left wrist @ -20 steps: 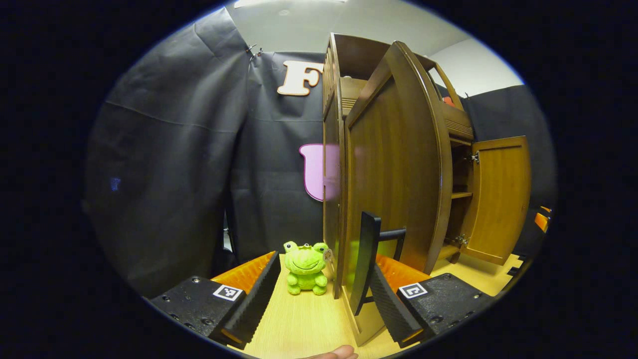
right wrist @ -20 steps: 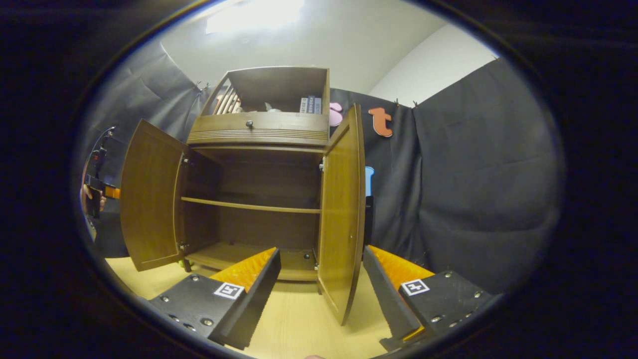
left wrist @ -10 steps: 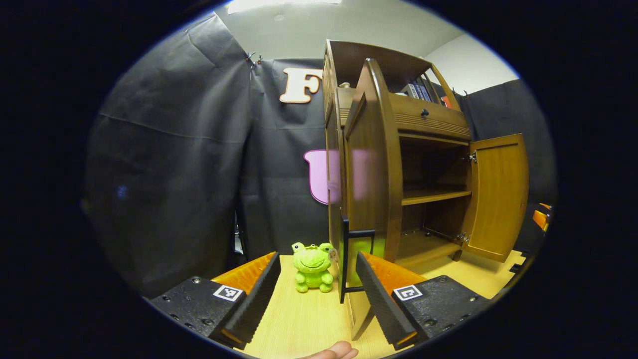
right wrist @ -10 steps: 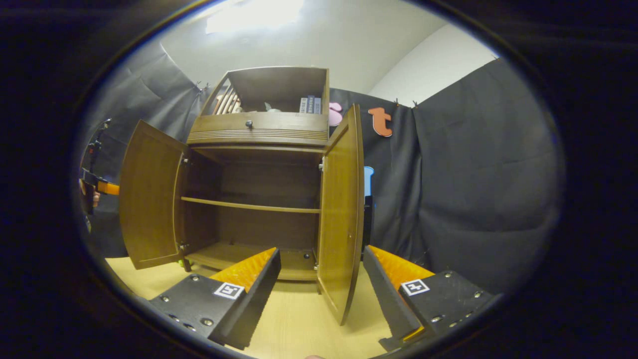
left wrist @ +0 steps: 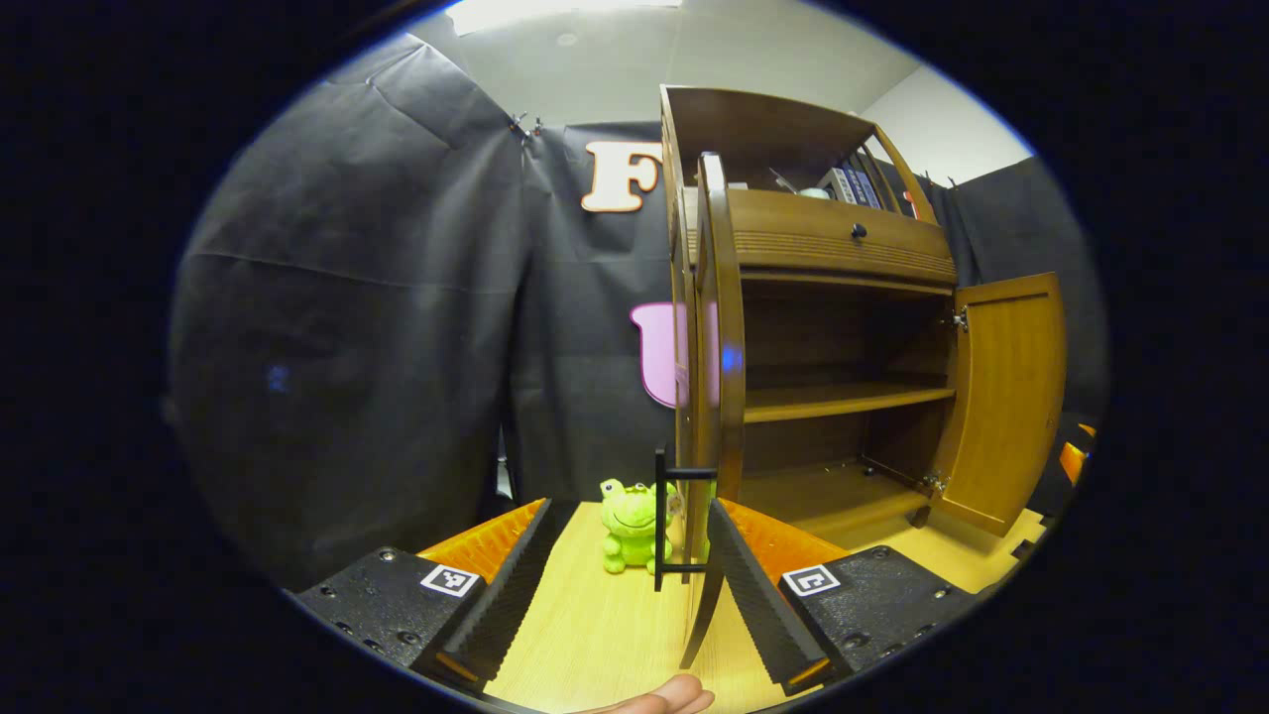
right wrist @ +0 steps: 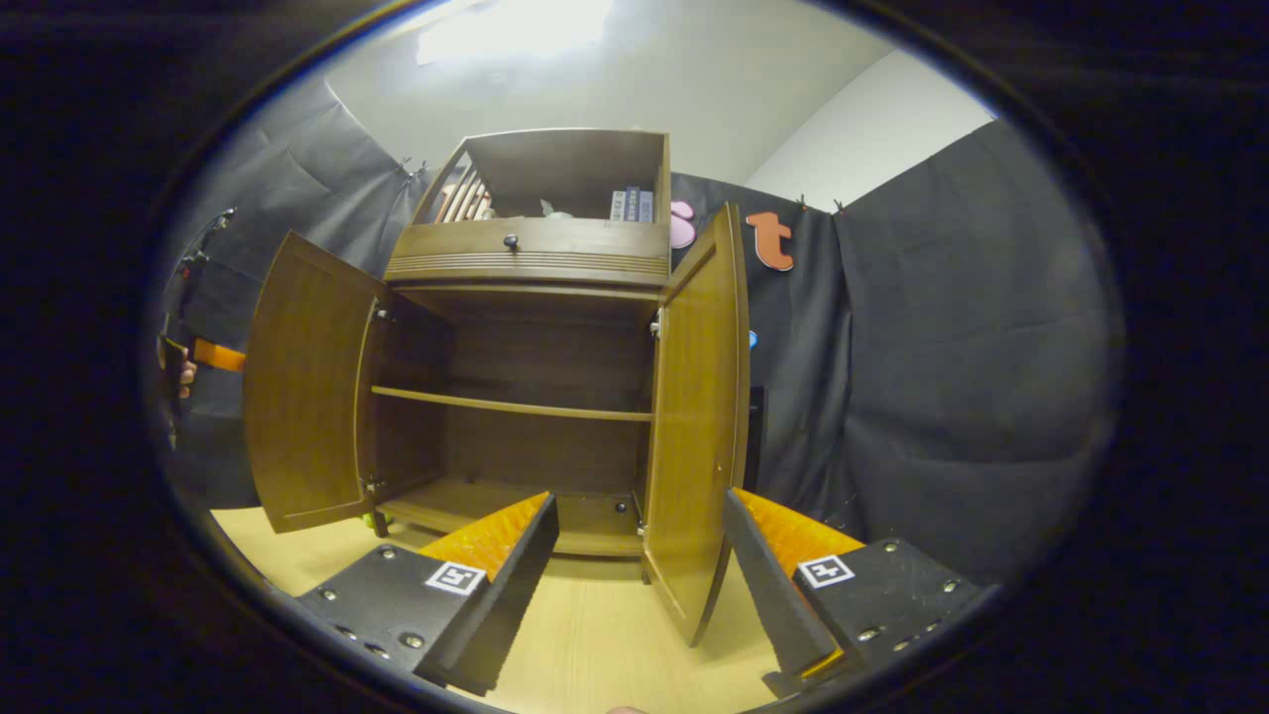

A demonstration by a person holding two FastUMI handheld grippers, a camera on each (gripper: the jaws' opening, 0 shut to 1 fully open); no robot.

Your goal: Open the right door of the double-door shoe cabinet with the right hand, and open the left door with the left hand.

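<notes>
Now left door (left wrist: 716, 397) swung wider, edge-on at frame centre — both 2 doors open; left gripper (left wrist: 625, 585) unclenched, empty.

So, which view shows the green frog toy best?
The left gripper view: the frog toy sits on the table beside the cabinet's open left door, partly behind its black handle. In the right gripper view, I cannot make it out.

Brown cabinet (right wrist: 525, 258); both doors (right wrist: 302, 387) wide open
</notes>
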